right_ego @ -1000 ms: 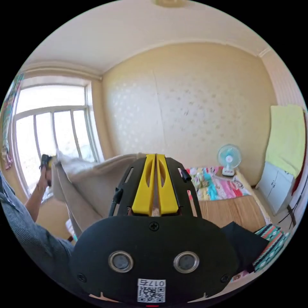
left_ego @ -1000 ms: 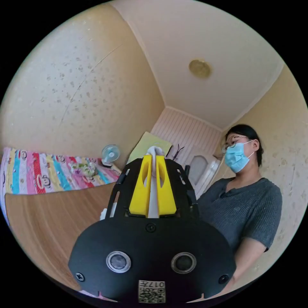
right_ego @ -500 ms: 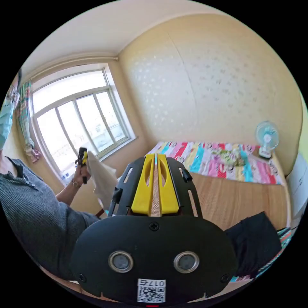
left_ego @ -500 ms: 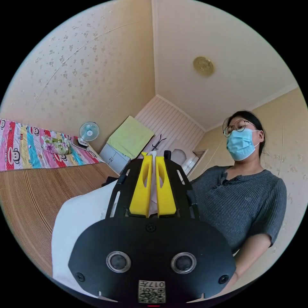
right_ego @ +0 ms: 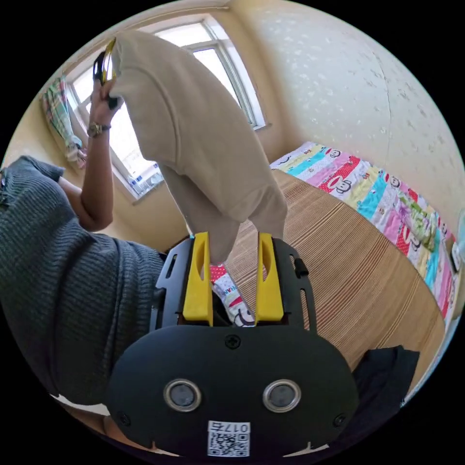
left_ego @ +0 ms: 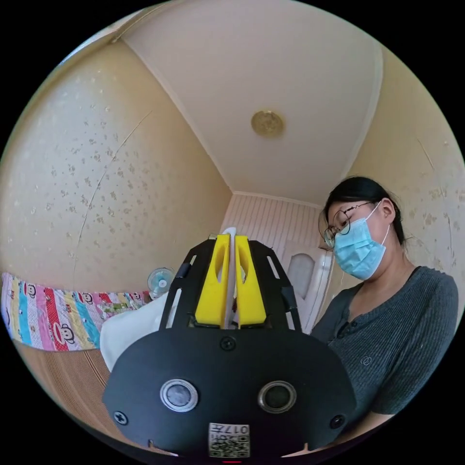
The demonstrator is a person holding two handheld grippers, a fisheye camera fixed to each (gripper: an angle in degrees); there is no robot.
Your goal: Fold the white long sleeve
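Left gripper (left_ego: 231,237): yellow jaws nearly closed, pinching white long sleeve (left_ego: 128,329) fabric between them. In right gripper view, garment hangs from raised left gripper above woven mat (right_ego: 348,271). Right gripper (right_ego: 235,237): jaws apart, empty, hanging cloth tip between them. Code sticker on each gripper body, text unreadable.

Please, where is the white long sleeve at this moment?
In the right gripper view the white long sleeve hangs in the air before the window, pinched at its top by the left gripper, its lower end between the open right gripper.
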